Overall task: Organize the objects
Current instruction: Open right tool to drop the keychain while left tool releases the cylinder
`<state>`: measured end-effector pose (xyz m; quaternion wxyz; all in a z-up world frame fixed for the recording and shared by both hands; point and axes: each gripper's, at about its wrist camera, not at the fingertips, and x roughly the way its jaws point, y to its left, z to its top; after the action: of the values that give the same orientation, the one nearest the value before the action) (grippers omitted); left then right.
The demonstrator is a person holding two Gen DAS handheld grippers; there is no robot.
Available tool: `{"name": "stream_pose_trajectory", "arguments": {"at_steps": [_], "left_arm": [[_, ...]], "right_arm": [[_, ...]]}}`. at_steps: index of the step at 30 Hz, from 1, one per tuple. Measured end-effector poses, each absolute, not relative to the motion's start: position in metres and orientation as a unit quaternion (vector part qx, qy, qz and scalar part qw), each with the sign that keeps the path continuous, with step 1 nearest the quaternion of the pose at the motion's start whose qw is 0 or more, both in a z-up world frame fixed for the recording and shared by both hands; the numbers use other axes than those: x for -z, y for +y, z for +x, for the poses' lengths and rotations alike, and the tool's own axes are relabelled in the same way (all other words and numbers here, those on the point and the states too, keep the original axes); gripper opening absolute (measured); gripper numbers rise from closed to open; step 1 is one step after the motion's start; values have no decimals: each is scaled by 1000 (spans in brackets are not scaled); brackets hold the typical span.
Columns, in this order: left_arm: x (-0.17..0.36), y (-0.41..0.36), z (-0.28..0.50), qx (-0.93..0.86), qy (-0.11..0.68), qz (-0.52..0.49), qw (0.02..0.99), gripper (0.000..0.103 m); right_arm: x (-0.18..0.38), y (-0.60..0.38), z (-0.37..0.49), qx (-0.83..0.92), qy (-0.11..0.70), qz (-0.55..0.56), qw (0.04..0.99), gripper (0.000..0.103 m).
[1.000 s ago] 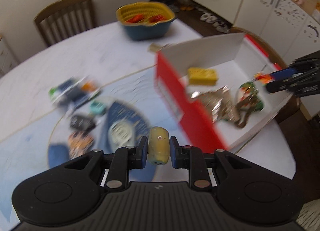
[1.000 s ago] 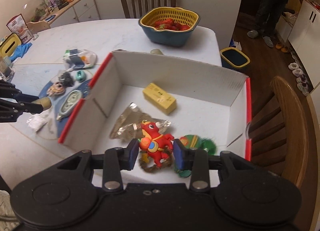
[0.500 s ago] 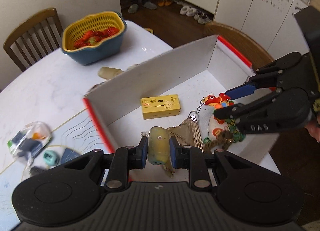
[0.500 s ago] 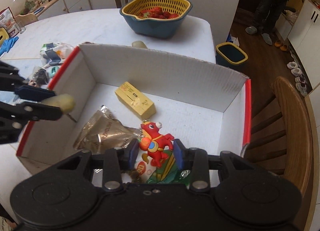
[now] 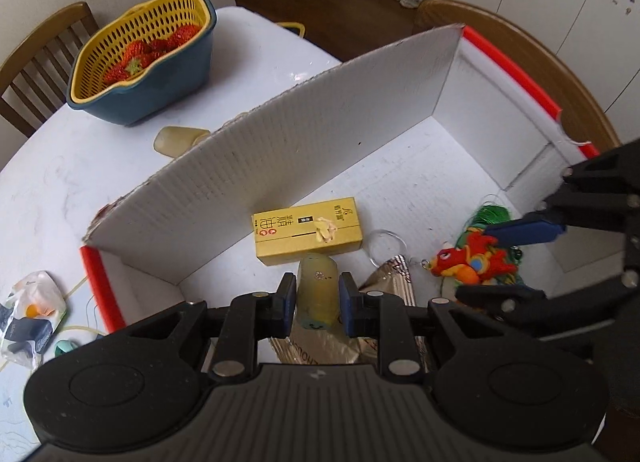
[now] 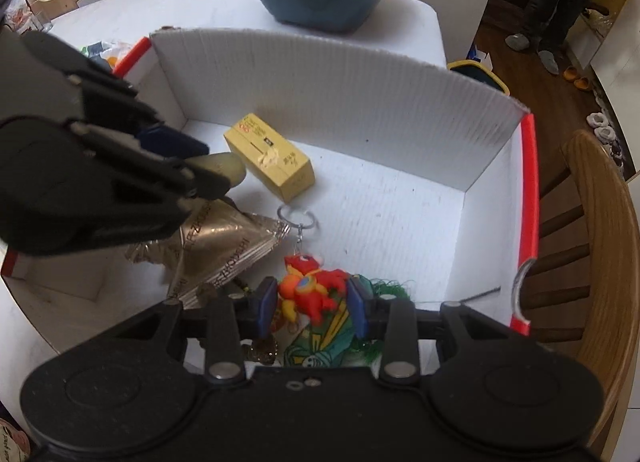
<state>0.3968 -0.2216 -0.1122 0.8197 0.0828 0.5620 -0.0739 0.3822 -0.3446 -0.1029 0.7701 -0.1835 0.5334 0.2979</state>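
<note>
Both handheld tools are matte black plastic. The left gripper [image 5: 317, 299] has a ribbed grey-black housing, two round embossed discs, silver rivets on its linkage arms, and blue pads [image 5: 347, 305] on its fingers. The right gripper [image 6: 313, 306] matches it, with blue pads [image 6: 357, 307], silver rivets, and small screws at its centre.

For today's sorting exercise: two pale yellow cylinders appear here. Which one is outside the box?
The pale cylinder on the table, lying beside the box's far wall near the strawberry basket. The other cylinder is clamped in the left gripper over the box.
</note>
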Motion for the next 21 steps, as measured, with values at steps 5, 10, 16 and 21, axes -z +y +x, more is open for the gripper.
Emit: {"name": "stream_pose_trajectory", "arguments": {"at_steps": [5,10,16,21], "left_arm": [[122,-219,404,66,578,76,810,22],[130,-221,409,59,586,78,804,22],[130,-220,406,59,584,74,806,23],[119,-218,396,65,573,59,815,49]], "right_arm": [[103,-347,383,-298,536,-170,771,36],[103,-347,382,-298,537,-166,771,38],[96,-351,378,-302,530,-157,777,43],[86,-356,372,-311,520,-153,781,46]]}}
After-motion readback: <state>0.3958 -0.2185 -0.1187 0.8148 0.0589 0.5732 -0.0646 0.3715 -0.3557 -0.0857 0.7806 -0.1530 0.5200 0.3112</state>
